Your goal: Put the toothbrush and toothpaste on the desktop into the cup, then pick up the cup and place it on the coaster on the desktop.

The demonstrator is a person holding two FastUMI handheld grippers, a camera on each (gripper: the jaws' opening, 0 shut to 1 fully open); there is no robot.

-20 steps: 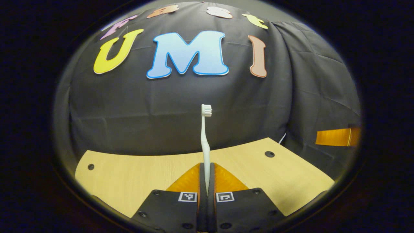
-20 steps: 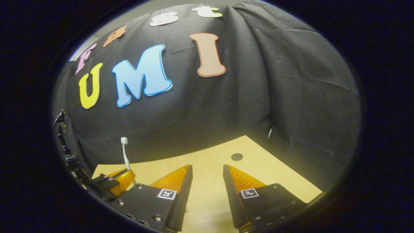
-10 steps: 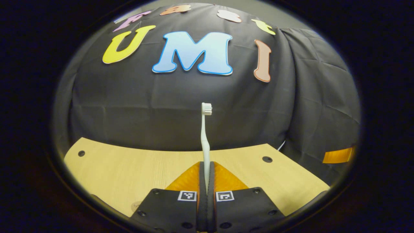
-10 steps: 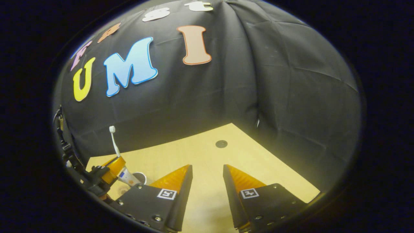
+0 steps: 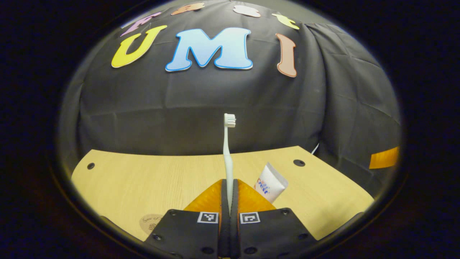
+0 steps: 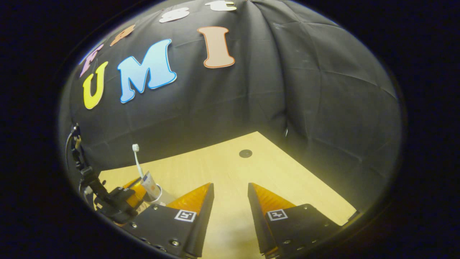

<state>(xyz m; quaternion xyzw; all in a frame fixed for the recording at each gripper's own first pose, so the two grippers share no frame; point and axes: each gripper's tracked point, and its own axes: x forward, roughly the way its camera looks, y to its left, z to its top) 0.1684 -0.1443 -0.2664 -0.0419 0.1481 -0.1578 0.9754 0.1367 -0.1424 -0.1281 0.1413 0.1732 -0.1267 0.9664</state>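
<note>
Black cloth hangs behind the bench and closes it on the far side and on the right, where the cloth meets in a corner fold. Its top is light wood with a fine grain, and it has small dark round holes near its far corners.

In the left gripper view, the left gripper is closed on the handle of the toothbrush, with both fingers pressing on it. The toothbrush is white and stands upright out of the fingers, its bristle head at the top, in front of the cloth. Just to the right of the fingers a white toothpaste tube leans with its flat end up; its lower part is hidden behind the gripper. Near the front edge of the bench, left of the gripper, lies a round pale brown coaster, partly cut off. An orange strip, which I cannot name, shows at the far right against the cloth.

In the right gripper view, the right gripper is open, with a wide gap between its fingers and nothing in it, over the right part of the bench. At the lower left of this view the left gripper appears from the side with the toothbrush rising from it. Beside it the toothpaste tube stands inside a white cup, which rests on the bench close to its front edge. A dark frame with cables stands behind.
</note>
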